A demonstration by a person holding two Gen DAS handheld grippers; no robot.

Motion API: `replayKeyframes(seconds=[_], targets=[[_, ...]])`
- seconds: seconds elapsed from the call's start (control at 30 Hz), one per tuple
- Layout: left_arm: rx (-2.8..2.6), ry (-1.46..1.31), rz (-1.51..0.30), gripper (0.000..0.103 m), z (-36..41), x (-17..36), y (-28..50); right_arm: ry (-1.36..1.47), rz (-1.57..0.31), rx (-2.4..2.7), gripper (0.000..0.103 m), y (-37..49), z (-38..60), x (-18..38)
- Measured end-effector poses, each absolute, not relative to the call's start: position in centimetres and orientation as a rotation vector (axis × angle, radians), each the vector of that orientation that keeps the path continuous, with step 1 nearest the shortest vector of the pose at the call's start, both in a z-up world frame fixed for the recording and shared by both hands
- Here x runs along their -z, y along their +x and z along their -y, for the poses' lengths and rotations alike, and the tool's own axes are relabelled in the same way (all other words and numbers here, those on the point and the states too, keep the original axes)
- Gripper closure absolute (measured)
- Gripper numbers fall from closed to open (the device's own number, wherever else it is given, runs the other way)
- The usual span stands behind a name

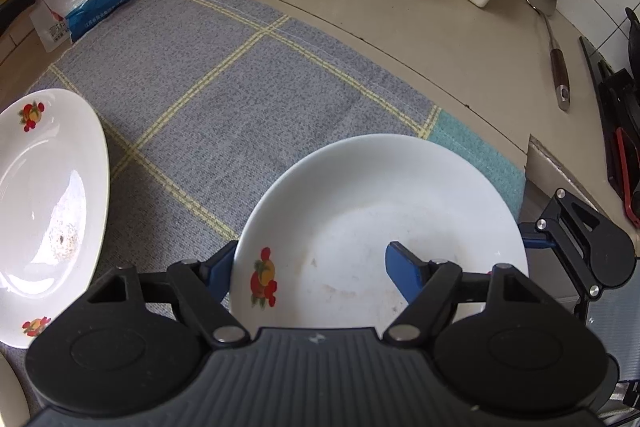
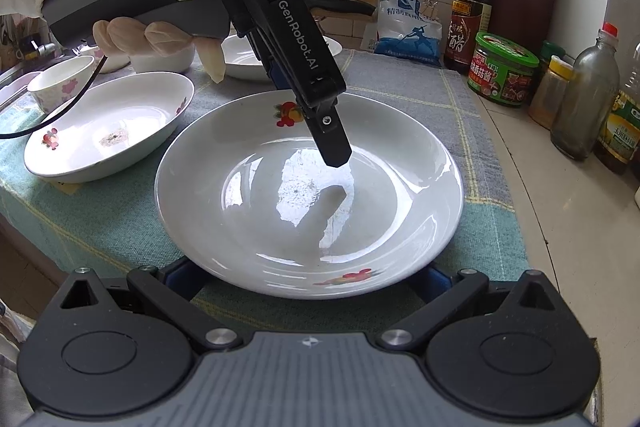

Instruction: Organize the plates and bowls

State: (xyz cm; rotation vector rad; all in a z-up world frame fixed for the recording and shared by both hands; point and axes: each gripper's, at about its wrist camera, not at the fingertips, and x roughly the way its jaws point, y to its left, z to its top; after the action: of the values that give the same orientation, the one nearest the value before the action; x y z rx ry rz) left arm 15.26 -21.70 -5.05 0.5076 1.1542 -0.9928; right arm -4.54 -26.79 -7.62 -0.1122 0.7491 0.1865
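1. Two flowered dishes are what I watch. On the left the deep dish (image 1: 48, 195) lies on the checked cloth (image 1: 240, 87), apart from the white plate (image 1: 380, 211) but near enough that a swing leftwards could knock rim against rim.
2. The left tongs (image 1: 308, 269) are apart and astride the plate's near rim. One blue pad (image 1: 218, 267) is outside the edge and the other is over the plate's inside. Nothing is clamped.
3. If I close here, I judge the hold would take one edge only. The glaze looks glossy, so the plate could tip away from the pinch and slide out.
4. The plate sits on the cloth near its right end, at the desk (image 1: 440, 27) edge. A slip towards me could carry it off the front.
5. The right tongs (image 2: 308, 281) are spread wide at the plate's opposite rim. That rim hides their tips, so I cannot tell whether they touch it. Pushing in could lever the plate up.
6. Further right stand the mushroom sauce jar (image 2: 504, 75) and some bottles. They are well apart from the plate, so only a wide swing would reach them.
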Motion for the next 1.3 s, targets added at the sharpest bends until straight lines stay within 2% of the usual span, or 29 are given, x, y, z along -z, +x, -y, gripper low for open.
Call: replayKeyframes(seconds=[0.57, 1.3], targets=[[0.975, 0.435, -1.076, 0.027, 24.0, 3.2, 18.8, -0.180, -0.733, -0.190, 0.000, -0.7, 29.7, 5.9], [0.933, 0.418, -1.048, 0.027, 28.6, 5.5, 24.3, -0.166, -0.764, -0.202, 0.000, 6.2, 33.7, 7.4]])
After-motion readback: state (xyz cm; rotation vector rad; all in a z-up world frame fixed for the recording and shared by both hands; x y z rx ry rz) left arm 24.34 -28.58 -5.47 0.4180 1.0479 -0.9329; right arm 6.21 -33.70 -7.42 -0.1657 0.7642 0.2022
